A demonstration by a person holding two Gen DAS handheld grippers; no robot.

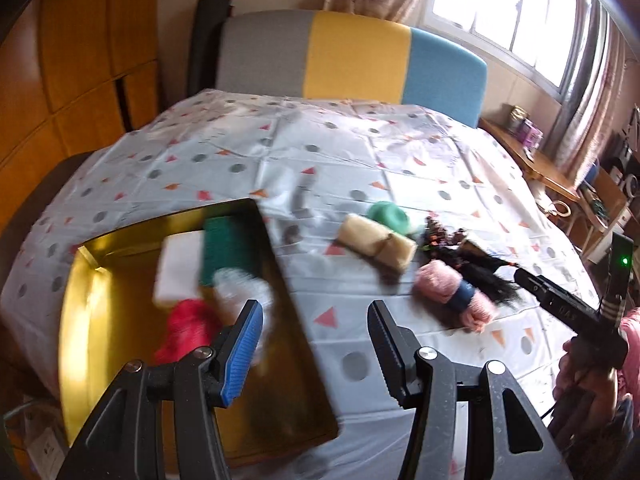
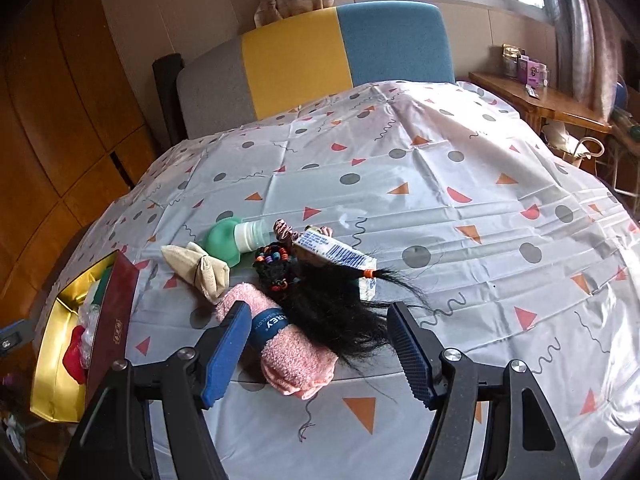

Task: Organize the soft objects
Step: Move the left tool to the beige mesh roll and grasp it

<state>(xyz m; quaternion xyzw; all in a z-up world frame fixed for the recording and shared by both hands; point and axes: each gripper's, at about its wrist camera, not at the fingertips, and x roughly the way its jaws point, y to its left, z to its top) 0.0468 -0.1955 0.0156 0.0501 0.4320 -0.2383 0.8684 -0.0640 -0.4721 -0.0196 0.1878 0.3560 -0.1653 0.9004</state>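
Both tools spread and empty — the right tool (image 2: 316,350) hovers near the pink rolled towel (image 2: 292,344) on the desk (image 2: 480,240), likely next to pinch it for the gold box (image 1: 80,320) below the left tool (image 1: 316,344).

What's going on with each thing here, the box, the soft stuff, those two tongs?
Gold-lined cardboard box: open, partly filled.
Pink rolled towel with blue band: lying on the tablecloth, not gripped.
Black hair wig: draped over the towel.
Beige tied cloth bundle: outside the box.
Left tongs: open, empty.
Right tongs: open, around the towel.
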